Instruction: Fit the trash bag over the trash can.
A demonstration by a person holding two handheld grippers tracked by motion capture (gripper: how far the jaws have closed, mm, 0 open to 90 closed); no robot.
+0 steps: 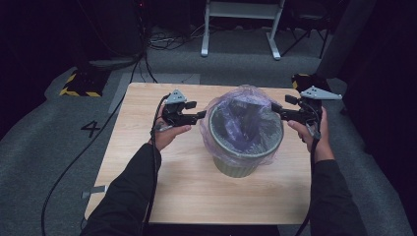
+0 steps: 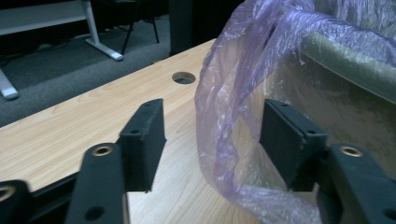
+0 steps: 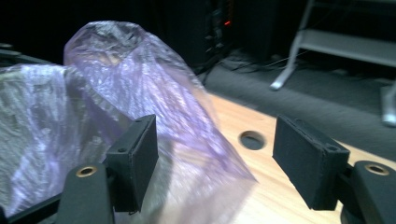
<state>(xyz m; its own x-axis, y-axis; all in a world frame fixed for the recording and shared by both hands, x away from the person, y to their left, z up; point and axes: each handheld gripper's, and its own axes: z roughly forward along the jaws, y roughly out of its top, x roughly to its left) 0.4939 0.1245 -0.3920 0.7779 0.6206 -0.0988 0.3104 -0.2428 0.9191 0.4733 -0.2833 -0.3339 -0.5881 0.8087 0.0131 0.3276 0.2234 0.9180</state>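
1. Closest in, both forearms come up from the bottom edge, one tong in each hand.
2. Left gripper [image 1: 202,114] sits just left of the bin [image 1: 244,147], jaws apart; a fold of the purple bag [image 2: 229,112] hangs loose between them, nothing pinched.
3. Right gripper [image 1: 273,106] is at the bin's right rim, jaws also apart, bag [image 3: 154,98] billowing beside them.
4. Bin stands mid-table [image 1: 147,162], bag draped over its rim.
5. Further back there's a cable hole [image 2: 183,77] in the tabletop.

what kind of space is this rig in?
Probably a lab or recording room, not a home: grey carpet floor bearing a number marking, hazard-striped base, cables and a white desk frame behind the wooden table.
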